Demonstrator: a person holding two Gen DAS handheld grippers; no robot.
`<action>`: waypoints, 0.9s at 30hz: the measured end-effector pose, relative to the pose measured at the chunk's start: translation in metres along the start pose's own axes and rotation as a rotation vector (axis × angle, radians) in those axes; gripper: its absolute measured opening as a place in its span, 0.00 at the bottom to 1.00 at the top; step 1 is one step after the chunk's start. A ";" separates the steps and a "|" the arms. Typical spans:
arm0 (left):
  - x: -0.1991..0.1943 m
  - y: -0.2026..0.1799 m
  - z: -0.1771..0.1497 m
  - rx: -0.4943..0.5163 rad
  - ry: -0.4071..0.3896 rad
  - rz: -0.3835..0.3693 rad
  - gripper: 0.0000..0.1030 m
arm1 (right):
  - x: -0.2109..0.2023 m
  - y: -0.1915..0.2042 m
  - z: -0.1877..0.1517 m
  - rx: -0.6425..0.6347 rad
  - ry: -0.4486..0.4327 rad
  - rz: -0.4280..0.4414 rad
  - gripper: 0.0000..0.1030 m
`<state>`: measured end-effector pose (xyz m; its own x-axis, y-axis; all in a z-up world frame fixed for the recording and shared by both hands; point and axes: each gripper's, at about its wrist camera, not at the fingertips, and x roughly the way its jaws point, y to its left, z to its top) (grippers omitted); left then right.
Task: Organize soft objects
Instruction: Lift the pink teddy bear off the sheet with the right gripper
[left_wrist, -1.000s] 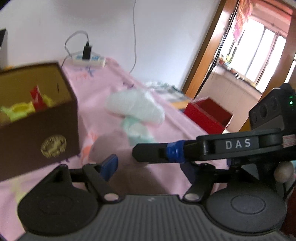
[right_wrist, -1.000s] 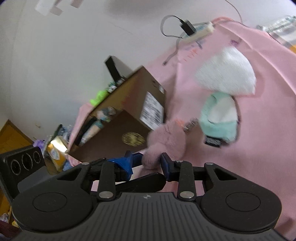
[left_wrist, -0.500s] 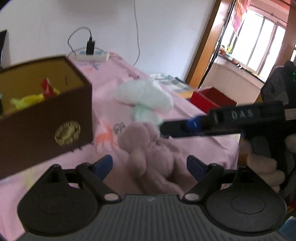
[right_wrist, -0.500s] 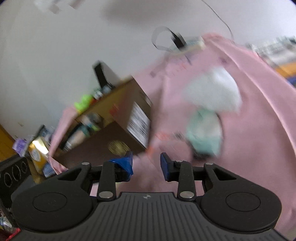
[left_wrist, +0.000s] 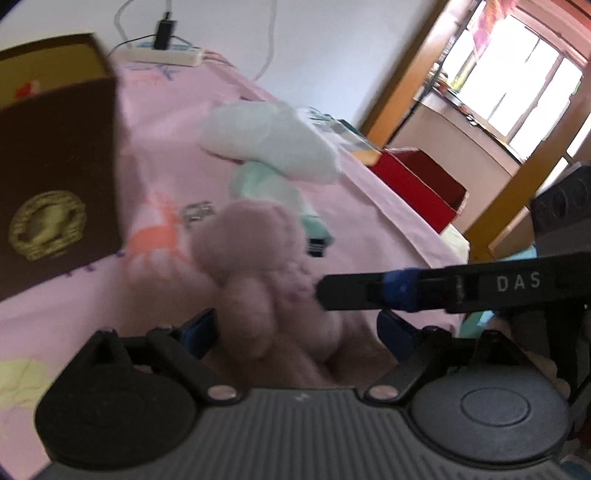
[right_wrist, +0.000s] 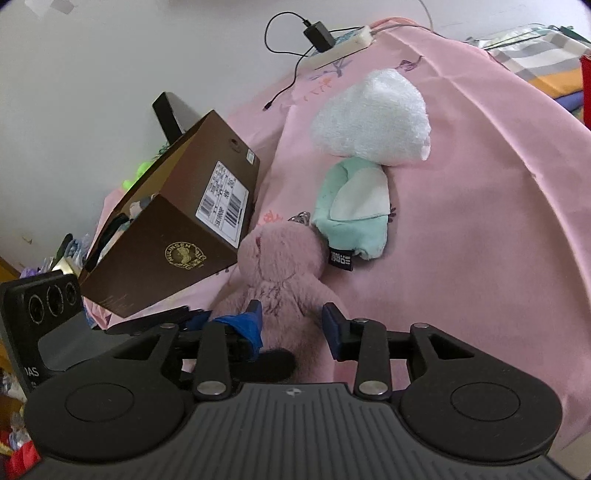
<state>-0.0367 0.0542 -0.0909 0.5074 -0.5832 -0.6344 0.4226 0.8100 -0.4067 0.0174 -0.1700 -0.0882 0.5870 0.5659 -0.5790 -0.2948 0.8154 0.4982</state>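
Two grippers frame the fuzzy pink plush rabbit (right_wrist: 284, 269) lying on the pink sheet. Left gripper (left_wrist: 291, 328) gapes wide around its legs; right gripper (right_wrist: 291, 319) straddles its body, parted, apparently to lift it toward the brown cardboard box (right_wrist: 177, 236) ahead-left.

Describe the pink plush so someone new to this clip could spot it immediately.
Find the brown box on the pink sheet. Just right of its front corner lies the pink plush, its body between the fingers of the right gripper. Unlike the mint mitten and white cloth beyond it, it is a fuzzy animal with a stitched face.
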 end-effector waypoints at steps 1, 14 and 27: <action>0.002 -0.005 0.000 0.011 -0.001 0.004 0.84 | -0.001 -0.002 0.001 0.002 0.005 0.003 0.19; -0.015 -0.027 0.004 0.050 -0.060 0.068 0.36 | -0.013 -0.017 -0.001 0.156 -0.003 0.094 0.22; -0.105 -0.040 0.028 0.124 -0.268 0.170 0.30 | -0.027 0.061 0.034 -0.010 -0.104 0.247 0.22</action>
<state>-0.0859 0.0817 0.0102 0.7510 -0.4495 -0.4837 0.3951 0.8928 -0.2163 0.0091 -0.1397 -0.0196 0.5704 0.7330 -0.3706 -0.4458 0.6553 0.6099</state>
